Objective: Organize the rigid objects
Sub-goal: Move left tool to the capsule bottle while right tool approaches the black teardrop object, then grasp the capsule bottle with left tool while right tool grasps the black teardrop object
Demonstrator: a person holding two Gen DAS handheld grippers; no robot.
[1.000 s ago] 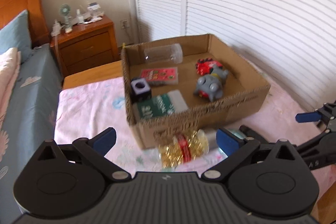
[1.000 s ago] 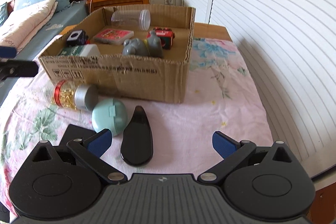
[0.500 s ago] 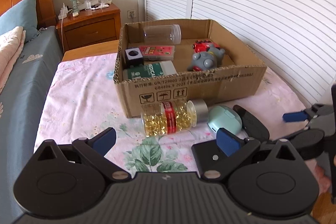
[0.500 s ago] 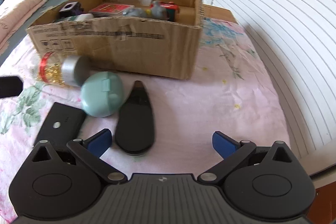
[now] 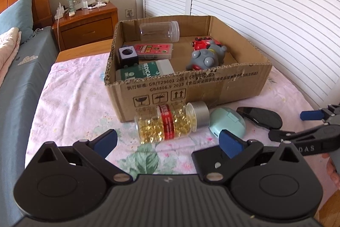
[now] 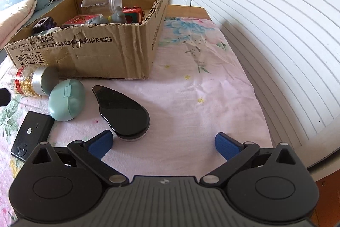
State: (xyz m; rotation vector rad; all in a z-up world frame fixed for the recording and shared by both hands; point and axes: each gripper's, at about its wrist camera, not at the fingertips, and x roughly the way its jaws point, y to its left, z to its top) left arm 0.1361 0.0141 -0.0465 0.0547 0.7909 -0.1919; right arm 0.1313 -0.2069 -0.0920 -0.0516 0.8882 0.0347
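A cardboard box (image 5: 191,86) (image 6: 110,50) sits on the pink floral cloth, holding a clear jar (image 5: 159,31), a red toy car (image 5: 203,43), a grey toy (image 5: 204,59) and small packs. In front of it lie a bottle of golden capsules (image 5: 172,121) (image 6: 29,80), a mint round case (image 5: 228,122) (image 6: 67,100), a black teardrop-shaped object (image 5: 261,117) (image 6: 123,111) and a black rectangular device (image 6: 31,134). My left gripper (image 5: 167,140) is open, just short of the bottle. My right gripper (image 6: 163,145) is open, its left finger beside the black teardrop object.
White louvred doors (image 6: 265,24) run along the right side, close to the table edge (image 6: 297,159). A bed with a blue pillow (image 5: 14,20) lies left, and a wooden nightstand (image 5: 87,29) with a small fan stands behind. Bare cloth (image 6: 201,88) lies right of the box.
Both grippers have pulled back and lowered toward the loose items in front of the box. The right one has closed in on the black teardrop object. Nothing was picked up.
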